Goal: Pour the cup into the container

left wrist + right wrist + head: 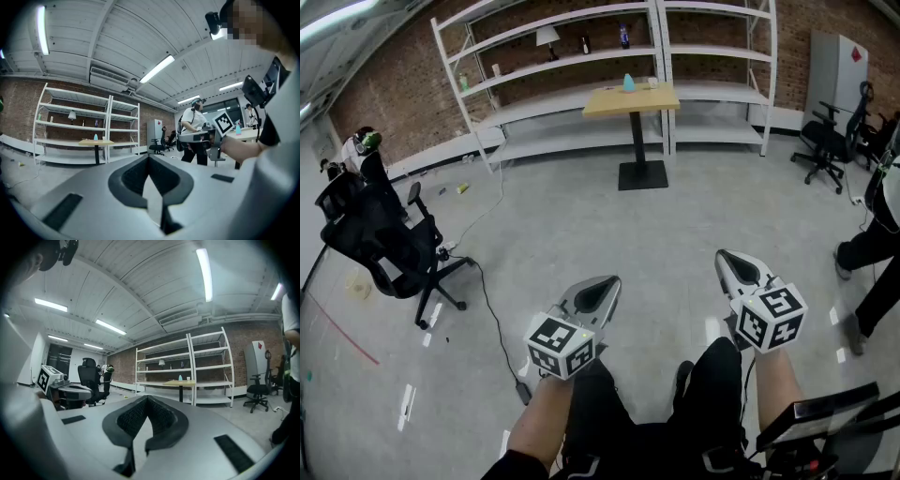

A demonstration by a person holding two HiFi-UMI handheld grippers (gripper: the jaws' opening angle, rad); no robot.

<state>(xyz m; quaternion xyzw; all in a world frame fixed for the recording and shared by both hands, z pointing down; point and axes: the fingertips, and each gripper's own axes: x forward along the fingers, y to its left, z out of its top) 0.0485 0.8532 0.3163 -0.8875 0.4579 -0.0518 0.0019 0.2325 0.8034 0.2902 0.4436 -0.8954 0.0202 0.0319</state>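
Both pairs of my jaws are pressed together and hold nothing: the left gripper [602, 289] and the right gripper [733, 265] are empty. The step now, I think, is to reach the small table [605, 101]. I should carry the grippers low and steady and open one only when near. The small blue thing [628, 82] on it, probably the cup, stands well apart from my fingertips, straight ahead.

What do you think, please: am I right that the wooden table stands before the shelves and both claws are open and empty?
Not quite: both claws are shut, not open, as the left gripper view shows for the left claw and the right gripper view for the right claw. The rest holds.
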